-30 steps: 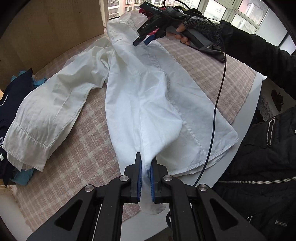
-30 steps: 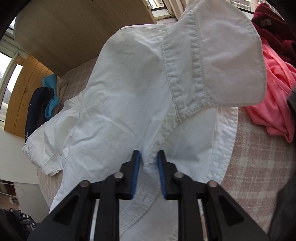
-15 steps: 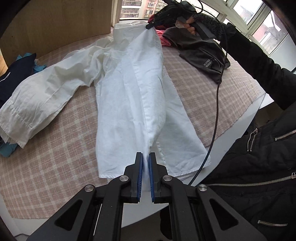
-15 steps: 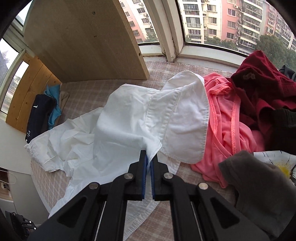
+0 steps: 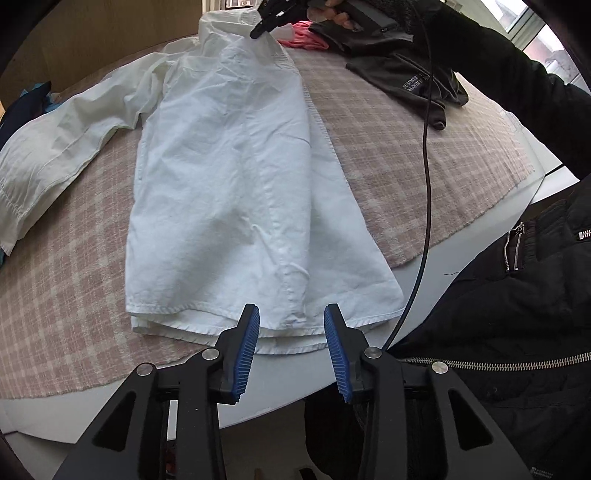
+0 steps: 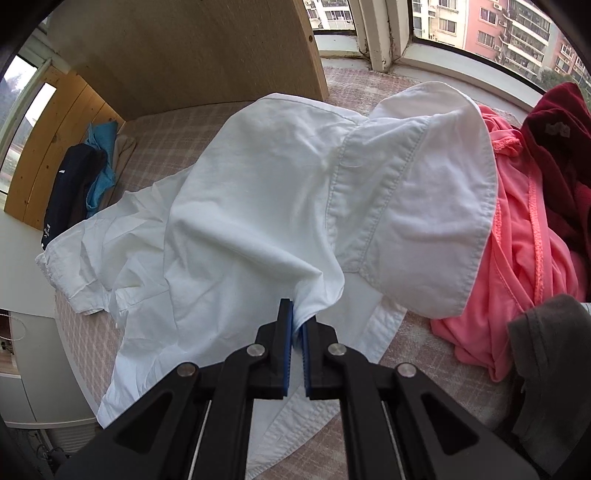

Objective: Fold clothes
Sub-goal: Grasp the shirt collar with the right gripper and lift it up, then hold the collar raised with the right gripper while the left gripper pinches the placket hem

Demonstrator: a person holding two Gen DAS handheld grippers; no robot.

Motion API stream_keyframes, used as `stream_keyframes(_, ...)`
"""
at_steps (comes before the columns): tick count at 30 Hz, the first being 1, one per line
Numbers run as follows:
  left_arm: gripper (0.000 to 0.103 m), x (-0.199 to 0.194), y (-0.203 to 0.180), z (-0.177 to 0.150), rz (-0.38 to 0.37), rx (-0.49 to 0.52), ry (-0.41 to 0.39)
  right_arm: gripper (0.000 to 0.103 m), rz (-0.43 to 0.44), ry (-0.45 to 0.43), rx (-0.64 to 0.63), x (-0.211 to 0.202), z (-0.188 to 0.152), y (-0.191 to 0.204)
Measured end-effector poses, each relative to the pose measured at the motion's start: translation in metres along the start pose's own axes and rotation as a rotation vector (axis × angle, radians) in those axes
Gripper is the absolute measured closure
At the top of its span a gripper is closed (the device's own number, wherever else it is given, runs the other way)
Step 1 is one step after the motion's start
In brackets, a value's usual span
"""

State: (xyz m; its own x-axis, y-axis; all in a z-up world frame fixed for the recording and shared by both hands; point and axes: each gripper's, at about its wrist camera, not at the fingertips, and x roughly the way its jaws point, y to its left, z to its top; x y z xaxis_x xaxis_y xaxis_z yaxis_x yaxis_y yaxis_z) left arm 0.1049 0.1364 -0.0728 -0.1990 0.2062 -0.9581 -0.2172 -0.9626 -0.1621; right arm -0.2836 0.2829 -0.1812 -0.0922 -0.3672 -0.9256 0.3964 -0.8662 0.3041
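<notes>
A white shirt (image 5: 229, 177) lies lengthwise on the checked cloth, hem nearest me, one sleeve (image 5: 55, 147) trailing off to the left. My left gripper (image 5: 291, 310) hovers just over the hem; its jaws are opening and the blue pads (image 5: 251, 347) press on nothing. At the far end my right gripper (image 5: 266, 26), held in a gloved hand, is shut on the shirt beside the collar. In the right wrist view, the right gripper (image 6: 298, 317) pinches a fold of the white shirt (image 6: 240, 206), with the collar (image 6: 417, 206) flopped over to the right.
A pink garment (image 6: 517, 266), a maroon one (image 6: 557, 147) and a dark grey one (image 5: 406, 70) lie by the collar end. Navy and teal clothes (image 6: 77, 177) sit at the far left before a wooden board (image 6: 184, 51). A black cable (image 5: 424, 184) and the person's black jacket (image 5: 517, 314) are at the right.
My left gripper has let go of the shirt's hem and its jaws stand apart. The shirt body, earlier held up in a ridge, now lies flat. The right gripper keeps its hold.
</notes>
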Motion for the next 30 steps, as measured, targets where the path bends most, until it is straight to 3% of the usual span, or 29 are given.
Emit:
stream_keyframes(5,0.064,0.04,-0.002,0.012,0.121,0.038,0.065,0.098,-0.012,0.007,-0.016,0.0,-0.006,0.001)
stream_keyframes(8,0.098,0.038,0.009,0.016,0.141,0.004,0.071,0.098,-0.021,-0.017,-0.03,-0.009,-0.005,0.002)
stream_keyframes(11,0.095,0.007,0.02,0.015,0.07,-0.038,0.007,0.098,-0.036,-0.06,-0.068,-0.025,0.002,0.007)
stream_keyframes(16,0.097,-0.017,0.07,0.011,0.101,-0.148,-0.026,0.098,-0.056,-0.086,-0.078,-0.02,0.023,0.015)
stream_keyframes(22,0.091,0.014,0.115,0.001,0.247,-0.202,0.073,0.098,-0.069,-0.068,-0.049,0.008,0.039,0.019)
stream_keyframes(25,0.093,0.006,0.119,0.0,0.223,-0.244,0.038,0.098,-0.069,-0.04,-0.052,0.018,0.04,0.021)
stream_keyframes(29,0.058,-0.011,0.073,0.007,0.156,-0.128,-0.008,0.098,-0.076,-0.017,-0.06,0.024,0.04,0.024)
stream_keyframes(30,0.055,-0.01,0.059,0.01,0.144,-0.084,-0.008,0.098,-0.076,-0.016,-0.058,0.024,0.04,0.024)
